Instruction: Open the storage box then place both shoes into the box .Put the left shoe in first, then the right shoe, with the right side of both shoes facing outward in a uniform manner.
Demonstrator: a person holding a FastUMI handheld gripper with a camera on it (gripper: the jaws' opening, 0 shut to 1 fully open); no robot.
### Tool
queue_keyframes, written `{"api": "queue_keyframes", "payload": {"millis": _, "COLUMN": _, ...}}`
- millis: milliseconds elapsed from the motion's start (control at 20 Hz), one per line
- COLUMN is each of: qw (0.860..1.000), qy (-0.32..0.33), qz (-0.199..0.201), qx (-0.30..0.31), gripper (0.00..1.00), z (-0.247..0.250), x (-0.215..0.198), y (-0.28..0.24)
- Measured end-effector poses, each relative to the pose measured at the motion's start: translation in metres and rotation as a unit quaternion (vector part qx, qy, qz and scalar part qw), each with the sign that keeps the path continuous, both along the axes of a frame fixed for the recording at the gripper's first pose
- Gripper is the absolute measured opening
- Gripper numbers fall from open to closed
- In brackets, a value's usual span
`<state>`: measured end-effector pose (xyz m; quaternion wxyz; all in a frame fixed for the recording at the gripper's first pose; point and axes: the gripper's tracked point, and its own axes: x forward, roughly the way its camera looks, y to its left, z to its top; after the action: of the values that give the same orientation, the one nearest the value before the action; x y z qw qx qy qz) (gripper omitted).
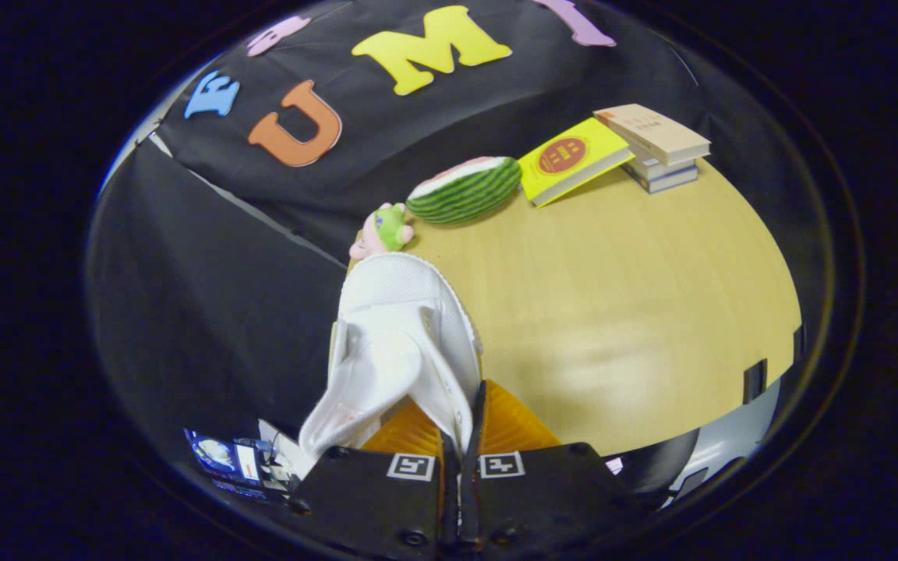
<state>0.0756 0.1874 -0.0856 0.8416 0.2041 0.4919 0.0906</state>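
Gripper view: gripper [461, 436] fingers pinch the white shoe [406, 343] by its collar – toe hanging forward, lifted off the table [613, 296] for carrying

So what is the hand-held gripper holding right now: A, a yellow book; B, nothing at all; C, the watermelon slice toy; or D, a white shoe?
D. The hand-held gripper has its fingers closed together on the side wall of the white shoe, which hangs lifted just ahead of them, while the yellow book and watermelon slice toy lie far beyond on the wooden table.
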Motion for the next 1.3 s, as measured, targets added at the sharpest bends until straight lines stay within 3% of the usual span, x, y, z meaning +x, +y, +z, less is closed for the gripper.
{"api": "queue_keyframes", "payload": {"millis": 350, "qw": 0.999, "qy": 0.035, "qz": 0.035, "qx": -0.024, "gripper": 0.08, "z": -0.047, "x": 0.031, "y": 0.099}}
{"api": "queue_keyframes", "payload": {"millis": 750, "qw": 0.995, "qy": 0.071, "qz": 0.041, "qx": -0.053, "gripper": 0.11, "z": -0.086, "x": 0.031, "y": 0.125}}
{"api": "queue_keyframes", "payload": {"millis": 950, "qw": 0.994, "qy": 0.081, "qz": 0.029, "qx": -0.060, "gripper": 0.25, "z": -0.103, "x": 0.036, "y": 0.113}}
{"api": "queue_keyframes", "payload": {"millis": 1150, "qw": 0.995, "qy": 0.080, "qz": 0.045, "qx": -0.031, "gripper": 0.47, "z": -0.101, "x": 0.029, "y": 0.118}}
{"api": "queue_keyframes", "payload": {"millis": 1300, "qw": 0.997, "qy": 0.048, "qz": 0.052, "qx": -0.031, "gripper": 0.48, "z": -0.085, "x": 0.032, "y": 0.117}}
